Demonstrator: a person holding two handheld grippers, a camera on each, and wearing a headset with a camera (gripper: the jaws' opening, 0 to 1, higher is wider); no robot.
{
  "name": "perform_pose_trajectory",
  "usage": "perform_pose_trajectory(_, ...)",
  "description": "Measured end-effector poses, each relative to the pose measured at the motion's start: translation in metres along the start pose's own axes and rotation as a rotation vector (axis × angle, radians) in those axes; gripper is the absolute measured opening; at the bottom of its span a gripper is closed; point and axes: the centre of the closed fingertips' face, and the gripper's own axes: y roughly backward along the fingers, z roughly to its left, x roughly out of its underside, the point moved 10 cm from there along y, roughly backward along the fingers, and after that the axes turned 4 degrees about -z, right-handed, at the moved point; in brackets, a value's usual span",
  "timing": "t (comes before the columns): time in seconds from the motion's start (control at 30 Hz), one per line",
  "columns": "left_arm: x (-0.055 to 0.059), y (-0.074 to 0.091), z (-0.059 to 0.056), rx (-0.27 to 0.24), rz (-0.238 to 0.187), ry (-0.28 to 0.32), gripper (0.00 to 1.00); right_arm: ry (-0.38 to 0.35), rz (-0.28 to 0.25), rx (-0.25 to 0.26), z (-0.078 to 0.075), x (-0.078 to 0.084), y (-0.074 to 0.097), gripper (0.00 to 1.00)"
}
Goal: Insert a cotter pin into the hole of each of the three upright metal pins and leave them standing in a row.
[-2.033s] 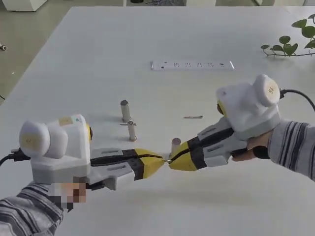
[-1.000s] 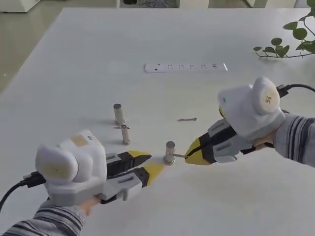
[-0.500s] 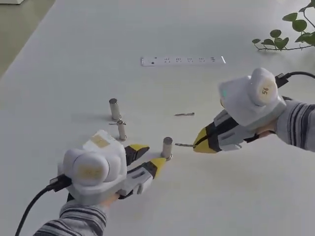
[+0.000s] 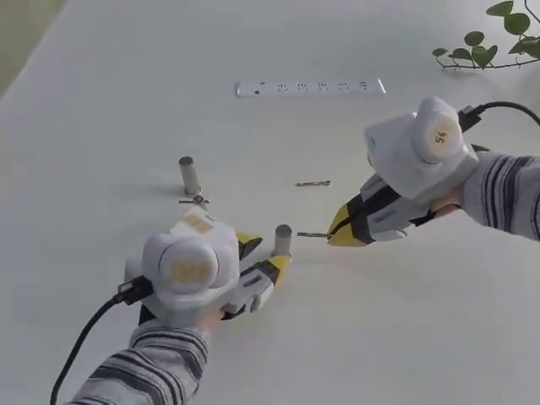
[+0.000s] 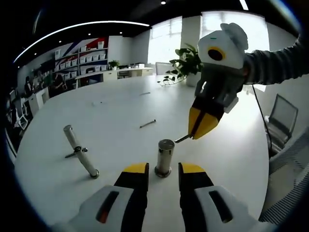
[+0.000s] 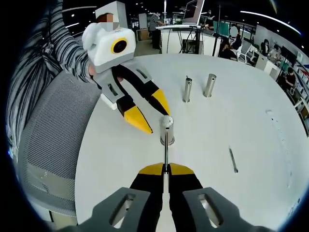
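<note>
Right gripper (image 4: 336,234), jaws tight on cotter pin (image 4: 312,234), tip just beside metal pin (image 4: 283,240)

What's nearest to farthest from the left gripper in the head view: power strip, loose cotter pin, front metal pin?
1. Front metal pin, just ahead of the left gripper.
2. Loose cotter pin, lying farther back, to the right.
3. Power strip, far back.
</note>
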Motion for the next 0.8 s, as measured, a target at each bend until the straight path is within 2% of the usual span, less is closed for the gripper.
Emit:
perform_pose_trajectory(0.43,0.0,-0.016,-0.006,0.0,0.027,-0.009,0.18,0.013,-0.003,-0.024,-0.003,-0.001,-0.002,0.0)
perform_pose_trajectory(0.8,0.003,-0.022,-0.004,-0.019,0.051,-0.022,0.12,0.026,-0.006,-0.032,-0.005,-0.005,-0.005,0.0)
